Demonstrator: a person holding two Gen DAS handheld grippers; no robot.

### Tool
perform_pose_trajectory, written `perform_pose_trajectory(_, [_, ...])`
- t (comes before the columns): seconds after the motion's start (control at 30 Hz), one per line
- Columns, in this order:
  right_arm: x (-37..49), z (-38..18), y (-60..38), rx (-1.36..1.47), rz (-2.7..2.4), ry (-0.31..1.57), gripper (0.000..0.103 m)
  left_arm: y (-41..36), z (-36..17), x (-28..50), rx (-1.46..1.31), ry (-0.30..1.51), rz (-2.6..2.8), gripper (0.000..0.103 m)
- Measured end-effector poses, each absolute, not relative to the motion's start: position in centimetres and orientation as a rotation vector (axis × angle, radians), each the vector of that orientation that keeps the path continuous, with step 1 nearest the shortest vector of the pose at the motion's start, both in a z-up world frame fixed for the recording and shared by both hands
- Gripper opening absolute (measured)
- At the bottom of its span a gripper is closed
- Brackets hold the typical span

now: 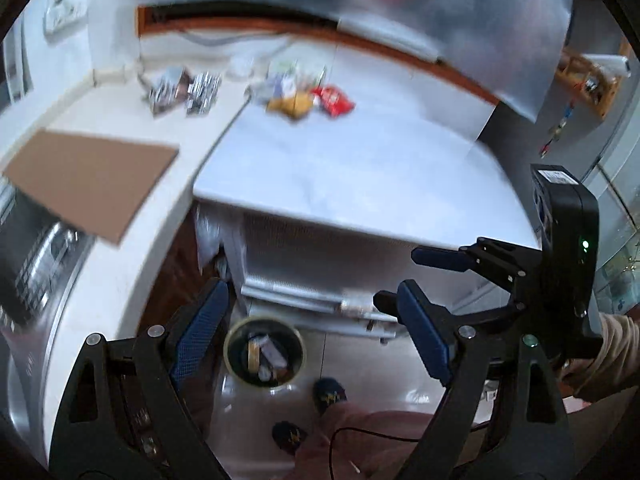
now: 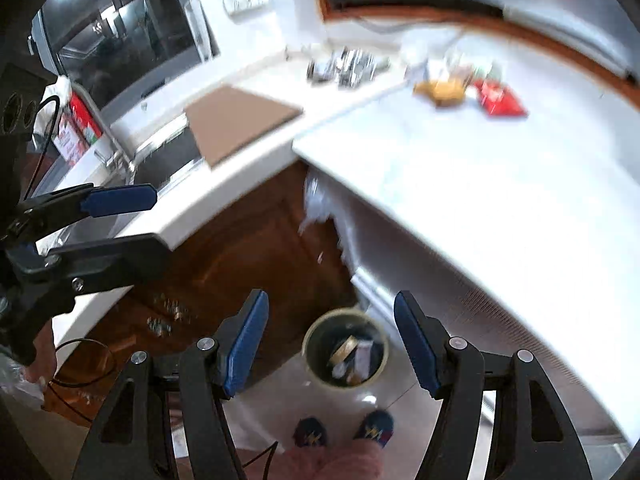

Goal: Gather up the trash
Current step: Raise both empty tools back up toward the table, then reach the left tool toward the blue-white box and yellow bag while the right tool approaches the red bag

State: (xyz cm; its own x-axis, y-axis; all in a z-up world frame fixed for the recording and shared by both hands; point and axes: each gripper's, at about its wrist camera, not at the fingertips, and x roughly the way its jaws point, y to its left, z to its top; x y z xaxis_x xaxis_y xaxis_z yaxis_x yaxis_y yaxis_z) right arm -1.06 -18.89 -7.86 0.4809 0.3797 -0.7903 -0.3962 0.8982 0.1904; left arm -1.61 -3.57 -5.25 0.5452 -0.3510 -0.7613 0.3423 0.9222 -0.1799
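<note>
Two grippers hang over the floor, both with jaws spread wide and nothing between them. The left gripper frames the round trash bin low in the centre of its view; the bin already holds several scraps. The right gripper shows the same bin between its blue pads. Toward the top centre of both views, on the white counter, lie a red wrapper, a yellow wrapper and silvery foil packets. A brown cardboard sheet lies at the left.
</note>
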Motion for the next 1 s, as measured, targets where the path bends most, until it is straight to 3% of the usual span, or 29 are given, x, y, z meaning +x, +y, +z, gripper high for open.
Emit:
perform_pose_trajectory(0.47, [4.4, 4.5, -24.0, -0.055, 0.338, 0.806, 0.067, -10.3, 4.1, 3.4, 0.105, 0.733, -0.441, 0.085])
perform_pose_trajectory(0.7, [13.4, 5.2, -28.1, -0.054, 0.331, 0.801, 0.066, -13.7, 4.5, 11.0, 0.07, 0.754, -0.392, 0.084])
perform_pose_trajectory(1.0, [27.0, 1.7, -34.0, 0.02, 0.332, 0.862, 0.066, -16.7, -1.0, 25.7, -0.046, 0.93, -0.319, 0.084])
